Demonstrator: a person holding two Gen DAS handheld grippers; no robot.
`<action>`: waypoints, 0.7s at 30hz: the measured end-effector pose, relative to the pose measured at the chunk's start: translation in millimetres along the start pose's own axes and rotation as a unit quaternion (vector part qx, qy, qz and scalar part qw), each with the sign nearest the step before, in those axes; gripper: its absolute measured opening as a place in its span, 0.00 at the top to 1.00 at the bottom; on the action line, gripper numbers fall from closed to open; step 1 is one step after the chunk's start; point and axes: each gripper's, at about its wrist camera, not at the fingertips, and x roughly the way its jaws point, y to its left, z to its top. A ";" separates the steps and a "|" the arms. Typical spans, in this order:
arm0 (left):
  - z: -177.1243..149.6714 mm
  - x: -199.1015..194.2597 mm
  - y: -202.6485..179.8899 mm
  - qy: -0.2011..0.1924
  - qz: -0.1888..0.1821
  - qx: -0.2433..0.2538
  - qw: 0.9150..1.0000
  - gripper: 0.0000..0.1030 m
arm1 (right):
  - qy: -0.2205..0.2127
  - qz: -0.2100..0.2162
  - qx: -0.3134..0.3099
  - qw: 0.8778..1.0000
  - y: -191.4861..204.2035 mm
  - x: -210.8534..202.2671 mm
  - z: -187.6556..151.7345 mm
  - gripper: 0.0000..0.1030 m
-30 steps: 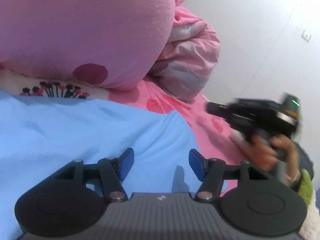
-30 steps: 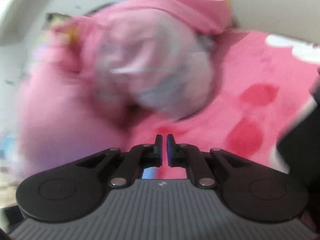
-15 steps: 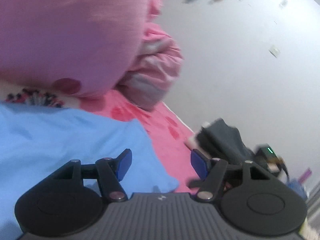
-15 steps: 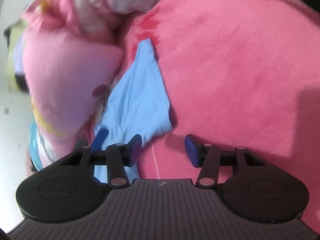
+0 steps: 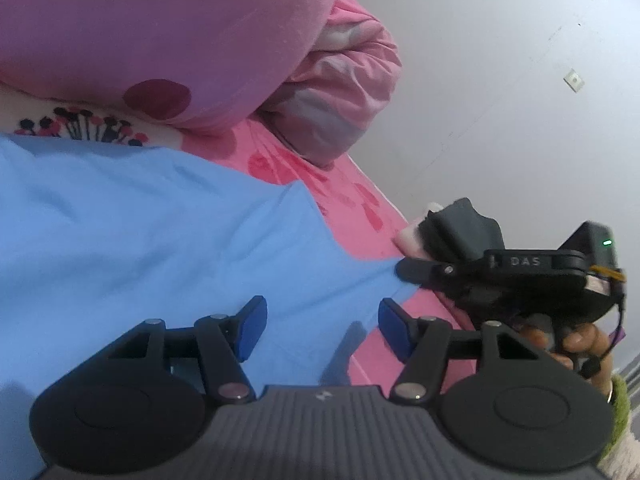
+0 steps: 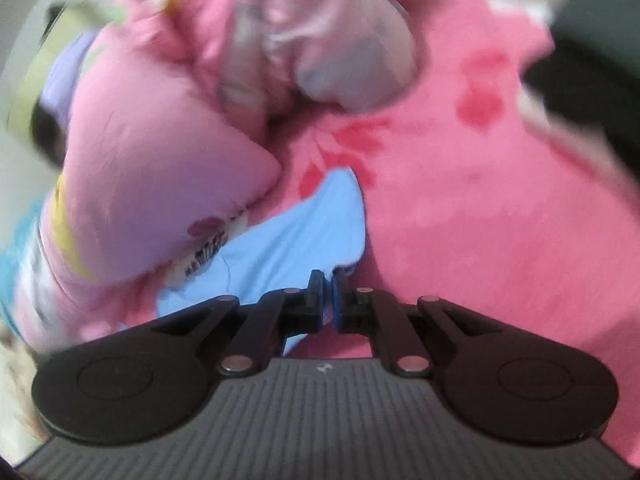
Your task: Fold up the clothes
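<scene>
On the bed, right hand-held gripper (image 6: 328,292) pinches blue cloth (image 6: 288,232).

Plain light-blue garment (image 5: 140,232), red-flowered pink bedsheet (image 6: 500,216)

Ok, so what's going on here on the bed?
A person is folding a light blue garment spread on a pink bedsheet. The right claw is shut on the garment's corner at its near edge. The left claw hovers open above the cloth, gripping nothing. A pink pillow lies beyond.
</scene>
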 end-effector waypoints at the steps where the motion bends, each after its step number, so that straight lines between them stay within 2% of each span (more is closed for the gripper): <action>1: -0.1 0.3 -0.9 0.002 -0.001 0.003 1.000 0.39 | -0.002 -0.020 -0.031 0.999 4.8 -0.6 -3.9 0.97; 2: -0.2 0.6 -1.7 0.004 0.000 0.005 1.000 0.39 | 0.002 -0.037 -0.051 0.998 6.8 3.8 -6.9 0.97; 4: -0.7 1.7 -3.1 0.009 0.004 0.011 1.000 0.39 | 0.040 -0.060 -0.045 0.996 -5.6 16.8 -13.6 0.97; 7: -1.1 2.6 -4.7 0.012 0.006 0.019 1.000 0.39 | 0.054 -0.051 -0.012 0.997 -23.1 23.9 -14.3 0.96; 8: -1.2 2.7 -4.7 0.012 0.007 0.020 1.000 0.39 | 0.053 -0.052 -0.006 0.997 -24.4 20.1 -11.3 0.94; 10: -1.3 2.7 -4.3 0.013 0.007 0.021 1.000 0.39 | 0.039 -0.069 -0.003 0.997 -22.8 11.1 -5.0 0.76; 12: -1.0 3.0 -4.1 0.014 0.007 0.021 1.000 0.39 | 0.011 -0.097 -0.016 0.995 -15.6 1.7 0.8 0.75; 15: -1.5 2.8 -4.8 0.014 0.008 0.025 1.000 0.38 | -0.011 -0.063 -0.024 0.998 -2.2 -3.9 7.5 0.74; 19: -2.1 2.7 -5.0 0.015 0.009 0.027 0.999 0.38 | -0.021 -0.015 -0.089 0.996 29.3 27.5 18.0 0.76; 21: -1.9 2.9 -3.9 0.015 0.007 0.025 1.000 0.38 | -0.020 -0.016 -0.090 0.996 26.5 35.0 23.7 0.75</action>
